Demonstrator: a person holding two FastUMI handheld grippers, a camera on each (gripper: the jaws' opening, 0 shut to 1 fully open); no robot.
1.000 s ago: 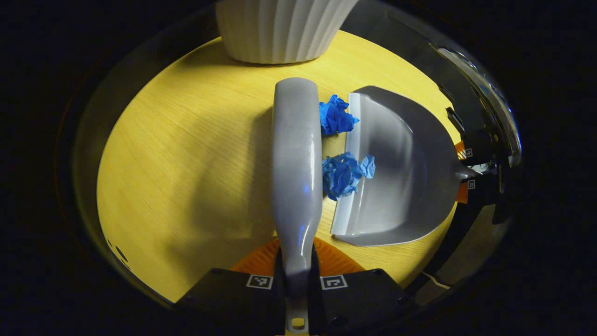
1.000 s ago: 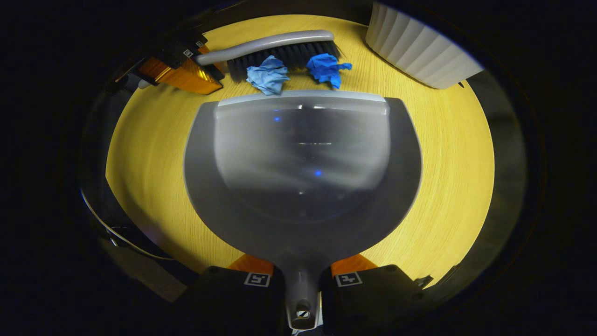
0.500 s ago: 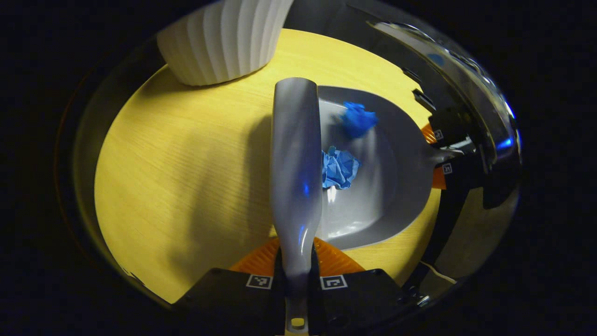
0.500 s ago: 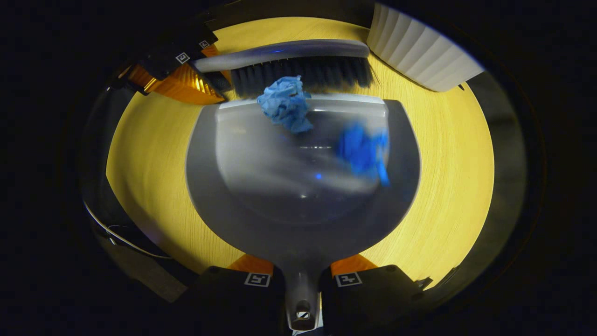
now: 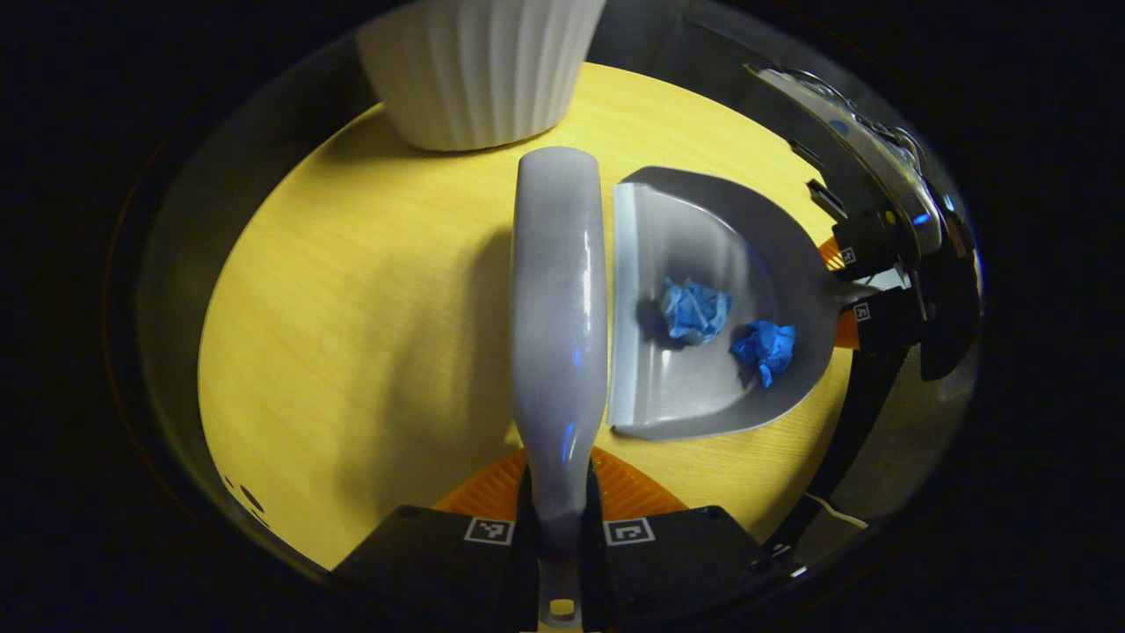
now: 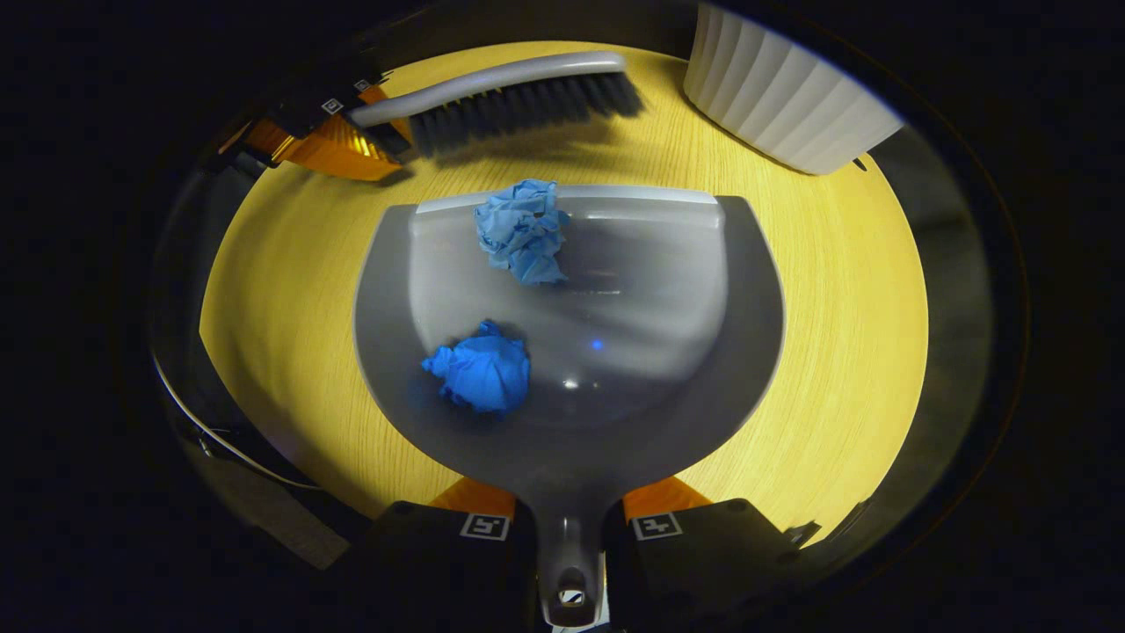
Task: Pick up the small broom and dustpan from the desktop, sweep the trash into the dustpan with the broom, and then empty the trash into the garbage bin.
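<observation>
- We hold the grey small broom by its handle, clamped in the left hand-held gripper, just beside the dustpan's front lip.
- The right hand-held gripper is clenched on the handle of the grey dustpan, which rests on the yellow desk.
- Two crumpled blue paper balls lie inside the dustpan: a lighter one at its lip, a darker one nearer its handle.
- The white ribbed garbage bin stands beyond the dustpan.
</observation>
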